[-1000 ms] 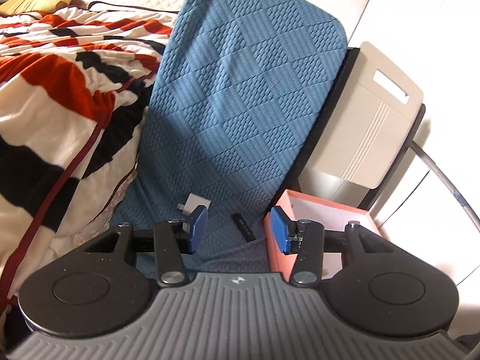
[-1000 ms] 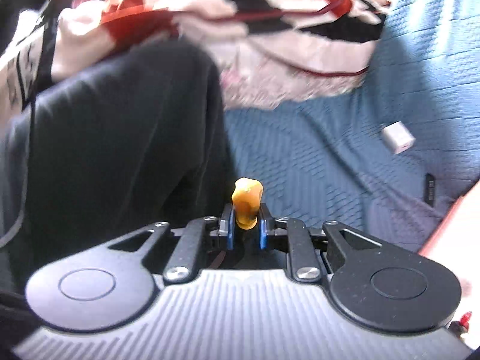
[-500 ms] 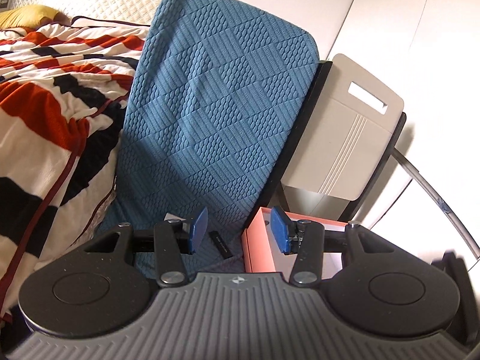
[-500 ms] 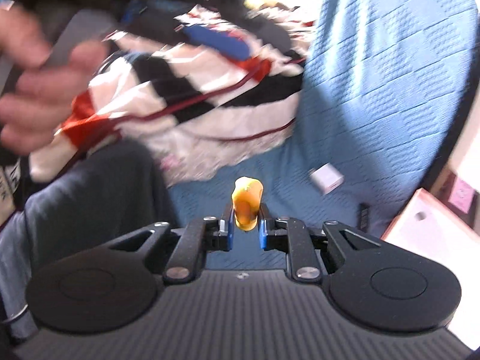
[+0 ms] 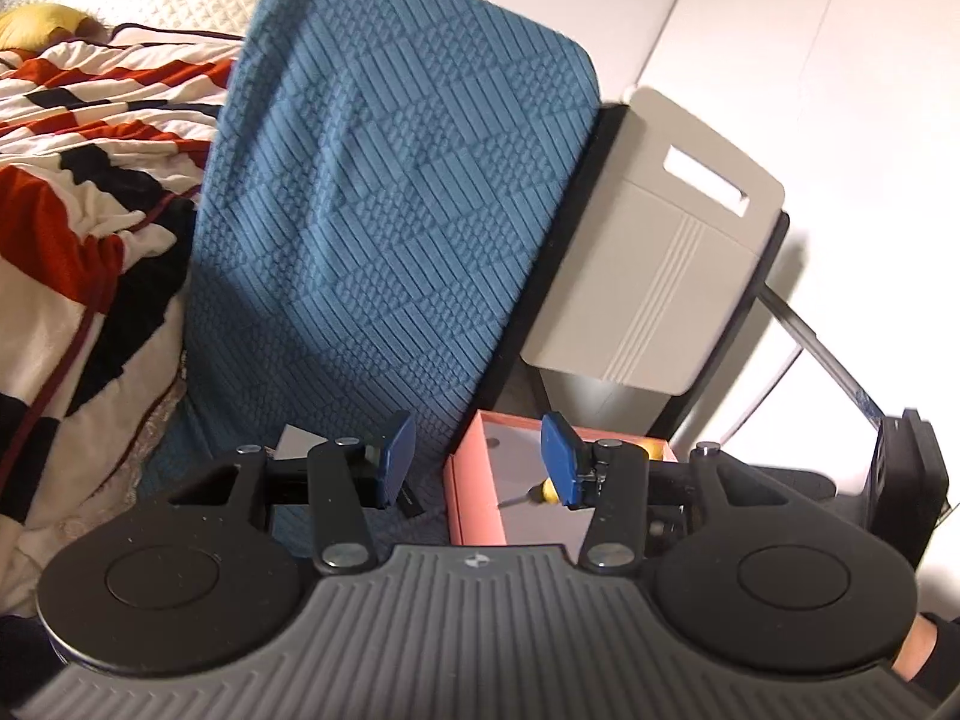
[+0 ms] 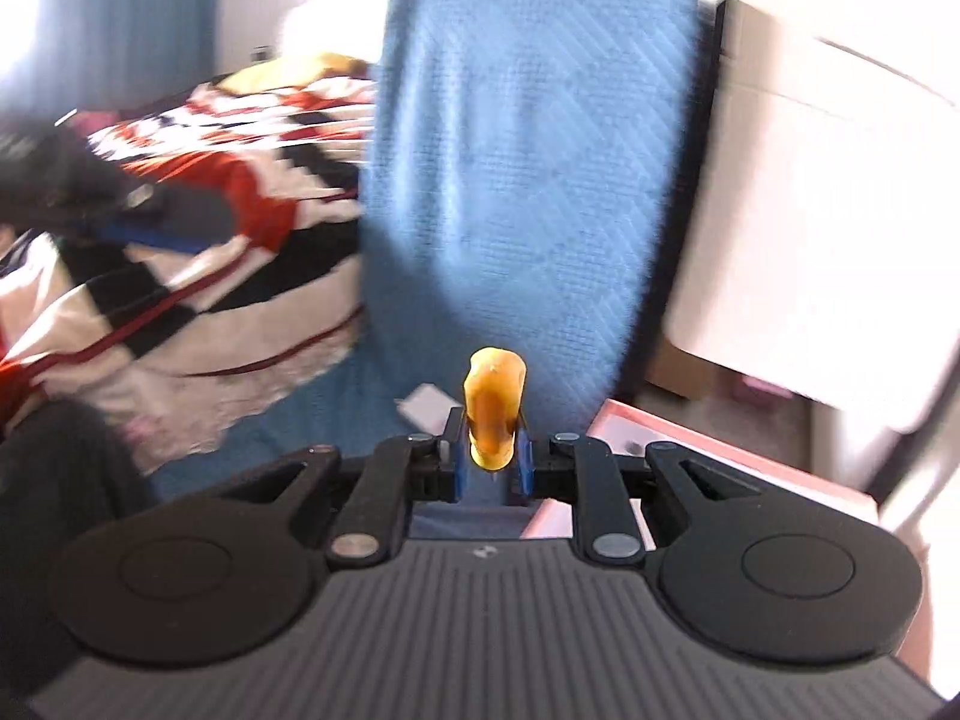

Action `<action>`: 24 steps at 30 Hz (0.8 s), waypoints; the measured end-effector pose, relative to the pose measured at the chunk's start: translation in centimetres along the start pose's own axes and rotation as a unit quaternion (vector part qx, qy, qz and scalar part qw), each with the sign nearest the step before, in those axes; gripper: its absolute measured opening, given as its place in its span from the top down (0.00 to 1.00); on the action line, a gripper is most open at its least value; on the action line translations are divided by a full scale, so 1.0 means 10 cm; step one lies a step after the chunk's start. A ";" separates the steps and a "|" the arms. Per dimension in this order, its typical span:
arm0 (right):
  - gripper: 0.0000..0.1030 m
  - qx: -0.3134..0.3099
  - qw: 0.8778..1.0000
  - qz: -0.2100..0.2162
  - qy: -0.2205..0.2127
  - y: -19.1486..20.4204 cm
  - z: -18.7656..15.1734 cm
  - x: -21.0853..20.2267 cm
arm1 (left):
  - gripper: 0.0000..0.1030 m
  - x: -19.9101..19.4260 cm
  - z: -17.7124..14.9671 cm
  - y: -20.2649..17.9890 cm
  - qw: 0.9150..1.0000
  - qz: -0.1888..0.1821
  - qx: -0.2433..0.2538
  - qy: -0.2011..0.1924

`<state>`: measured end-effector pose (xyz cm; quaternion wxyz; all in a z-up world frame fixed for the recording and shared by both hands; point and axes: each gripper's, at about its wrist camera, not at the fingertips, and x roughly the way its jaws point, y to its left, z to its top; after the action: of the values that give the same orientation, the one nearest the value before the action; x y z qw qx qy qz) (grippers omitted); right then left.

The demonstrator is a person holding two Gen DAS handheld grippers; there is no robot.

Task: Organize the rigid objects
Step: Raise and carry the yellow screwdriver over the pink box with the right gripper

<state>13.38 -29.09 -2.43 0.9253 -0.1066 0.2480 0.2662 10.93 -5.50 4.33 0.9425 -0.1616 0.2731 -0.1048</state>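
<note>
Right wrist view: right gripper (image 6: 491, 461) clamps an orange handle (image 6: 493, 414) above the blue cover (image 6: 528, 192).
Left gripper (image 5: 477, 461) is parted, empty, over the pink box (image 5: 474, 504) holding a small screwdriver (image 5: 537, 493).

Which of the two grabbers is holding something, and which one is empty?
The right gripper is the one holding something: its blue pads pinch a small yellow-orange piece. The left gripper stands open with nothing between its pads.
</note>
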 end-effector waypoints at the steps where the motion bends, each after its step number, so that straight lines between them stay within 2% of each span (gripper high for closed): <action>1: 0.81 0.007 1.000 -0.010 0.002 -0.06 -0.01 0.01 | 0.49 0.03 -0.02 -0.03 1.000 -0.002 0.002 0.004; 7: 0.81 0.023 0.997 -0.066 0.031 -0.31 -0.16 0.07 | 0.49 0.22 -0.15 -0.14 0.999 -0.008 0.010 0.029; 12: 0.81 0.041 0.984 -0.129 0.112 -0.48 -0.35 0.28 | 0.49 0.35 -0.23 -0.20 0.999 -0.010 0.017 0.047; 17: 0.81 0.083 0.970 -0.153 0.170 -0.68 -0.60 0.42 | 0.49 0.42 -0.30 -0.23 0.998 -0.011 0.021 0.061; 24: 0.81 0.131 0.959 -0.155 0.198 -0.77 -0.76 0.43 | 0.49 0.42 -0.32 -0.21 0.998 -0.012 0.021 0.064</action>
<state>17.62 -36.14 -10.64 0.8934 -0.0723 0.4394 0.0585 12.41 -9.44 0.51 0.9252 -0.1377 0.3282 -0.1319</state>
